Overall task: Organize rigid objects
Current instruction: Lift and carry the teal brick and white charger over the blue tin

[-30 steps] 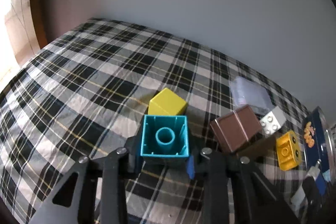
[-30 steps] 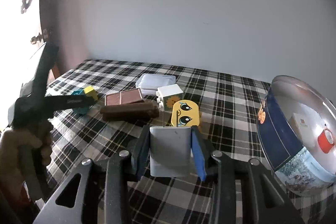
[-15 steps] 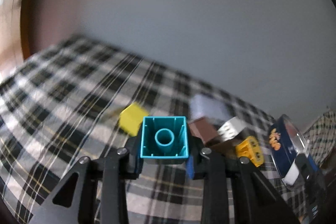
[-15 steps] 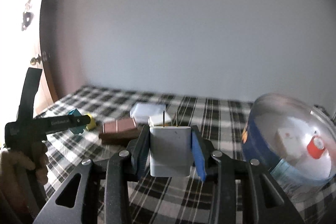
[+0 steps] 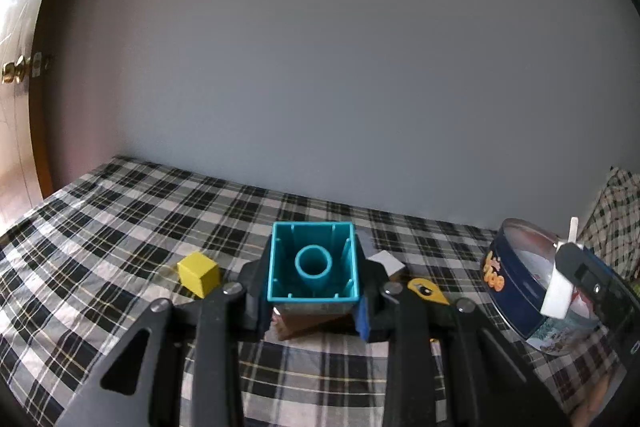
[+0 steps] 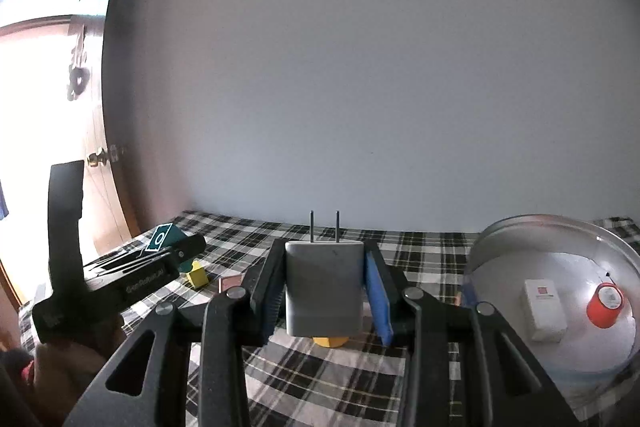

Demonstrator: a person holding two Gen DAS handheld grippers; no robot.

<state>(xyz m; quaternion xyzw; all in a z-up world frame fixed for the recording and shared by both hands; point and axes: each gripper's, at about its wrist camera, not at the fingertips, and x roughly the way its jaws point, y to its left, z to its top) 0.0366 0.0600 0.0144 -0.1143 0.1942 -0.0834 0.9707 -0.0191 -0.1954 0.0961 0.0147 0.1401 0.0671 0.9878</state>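
Note:
My left gripper [image 5: 314,301] is shut on a teal hollow block [image 5: 313,267], held above the plaid cloth, open underside toward the camera. My right gripper [image 6: 324,293] is shut on a grey plug adapter [image 6: 324,289], prongs up. The round blue tin [image 5: 516,287] lies at right; in the right wrist view its open silver inside [image 6: 560,267] holds a white box [image 6: 545,303] and a red spool [image 6: 605,307]. The right gripper with the adapter [image 5: 558,297] shows over the tin in the left wrist view. The left gripper with the teal block [image 6: 162,237] shows at left in the right wrist view.
A yellow cube [image 5: 199,273] lies on the plaid cloth [image 5: 120,227]. A brown block [image 5: 304,325], a white block [image 5: 386,263] and an orange block [image 5: 426,290] sit behind my left fingers. A door with a brass knob [image 6: 98,159] is at left. A grey wall backs the surface.
Both grippers have risen and tilted up with their loads. The left one moved right toward the tin; the right one moved over the tin, whose inside now faces it.

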